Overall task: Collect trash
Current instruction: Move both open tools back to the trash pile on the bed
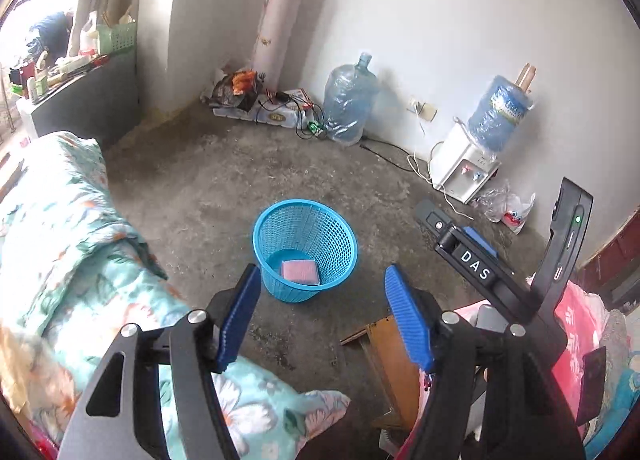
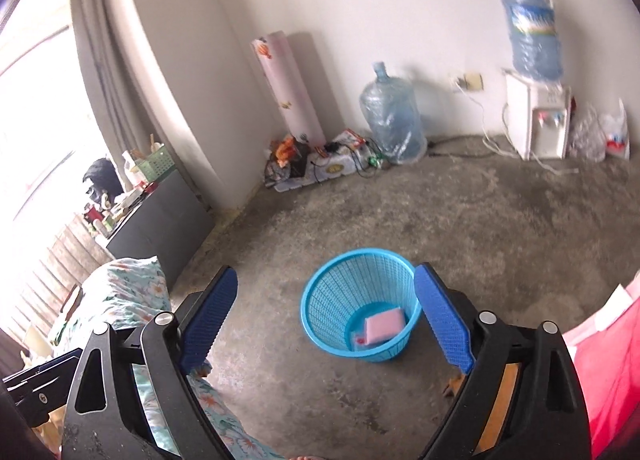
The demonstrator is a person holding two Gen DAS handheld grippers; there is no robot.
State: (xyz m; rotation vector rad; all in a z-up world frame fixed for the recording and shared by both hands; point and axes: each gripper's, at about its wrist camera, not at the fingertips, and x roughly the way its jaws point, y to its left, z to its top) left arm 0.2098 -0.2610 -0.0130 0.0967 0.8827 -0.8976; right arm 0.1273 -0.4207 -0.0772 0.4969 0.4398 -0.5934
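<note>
Trash sponge [image 1: 300, 271] sits in blue basket [image 1: 305, 250] at twelve o'clock, both grippers' jaws apart and empty, so I'd scan floor [image 1: 208, 180] for remaining pieces before reaching.

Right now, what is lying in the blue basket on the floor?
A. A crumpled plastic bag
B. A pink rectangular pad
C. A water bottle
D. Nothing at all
B: a pink rectangular pad lies flat on the bottom of the blue basket, seen from both wrist views.
</note>
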